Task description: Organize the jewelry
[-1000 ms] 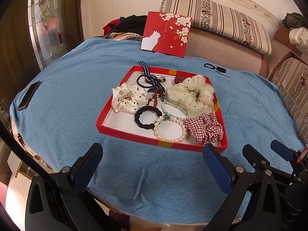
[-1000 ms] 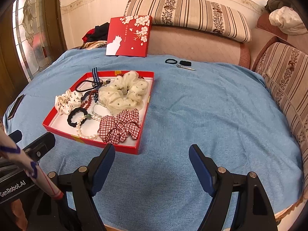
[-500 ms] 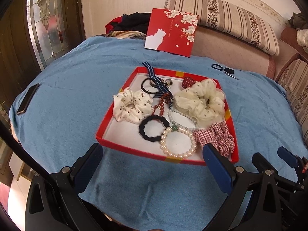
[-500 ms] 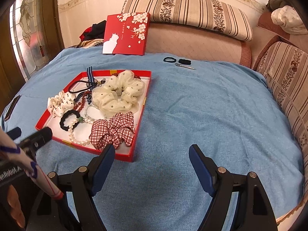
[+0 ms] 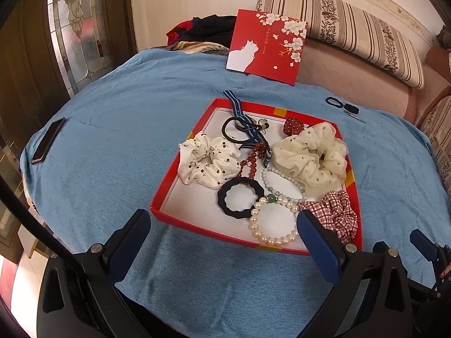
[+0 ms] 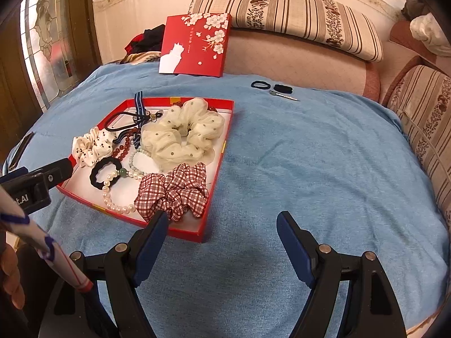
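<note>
Left gripper (image 5: 222, 233): spread wide, nothing held.
Right gripper (image 6: 221, 233): likewise unloaded.
Pearl bracelet (image 5: 273, 221): black hair tie (image 5: 239, 197) could be dragged along (they touch).

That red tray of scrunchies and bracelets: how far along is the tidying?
Nothing looks sorted yet: the pearl bracelet, plaid scrunchie and black hair tie lie jumbled in the red tray. Both tongs, left and right, hang open and empty. All sorting remains.

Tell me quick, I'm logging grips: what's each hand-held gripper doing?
Left hand-held gripper: open, holding nothing.
Right hand-held gripper: open, holding nothing.
</note>
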A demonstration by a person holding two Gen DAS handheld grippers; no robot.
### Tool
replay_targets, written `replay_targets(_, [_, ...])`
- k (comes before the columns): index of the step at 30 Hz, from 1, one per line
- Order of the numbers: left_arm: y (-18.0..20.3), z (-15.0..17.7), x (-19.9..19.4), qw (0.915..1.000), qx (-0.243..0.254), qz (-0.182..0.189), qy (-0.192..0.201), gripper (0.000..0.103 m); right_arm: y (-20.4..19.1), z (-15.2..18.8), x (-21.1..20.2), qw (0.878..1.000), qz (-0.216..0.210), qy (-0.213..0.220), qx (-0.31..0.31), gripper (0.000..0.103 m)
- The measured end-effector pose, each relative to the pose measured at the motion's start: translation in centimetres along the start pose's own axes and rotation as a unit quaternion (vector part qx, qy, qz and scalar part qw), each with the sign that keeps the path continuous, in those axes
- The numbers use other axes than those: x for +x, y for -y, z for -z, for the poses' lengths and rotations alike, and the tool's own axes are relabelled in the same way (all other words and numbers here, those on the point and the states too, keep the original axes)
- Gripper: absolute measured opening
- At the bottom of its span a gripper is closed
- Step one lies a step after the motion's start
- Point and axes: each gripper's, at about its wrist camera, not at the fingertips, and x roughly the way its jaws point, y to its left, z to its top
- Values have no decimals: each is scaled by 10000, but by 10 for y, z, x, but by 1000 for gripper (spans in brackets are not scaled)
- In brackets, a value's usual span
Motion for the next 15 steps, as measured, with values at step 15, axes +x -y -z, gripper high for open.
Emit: replay_targets(15, [76,-2,-18,9981,563,104,216,103,62,11,-14,9987,236,1,445,83])
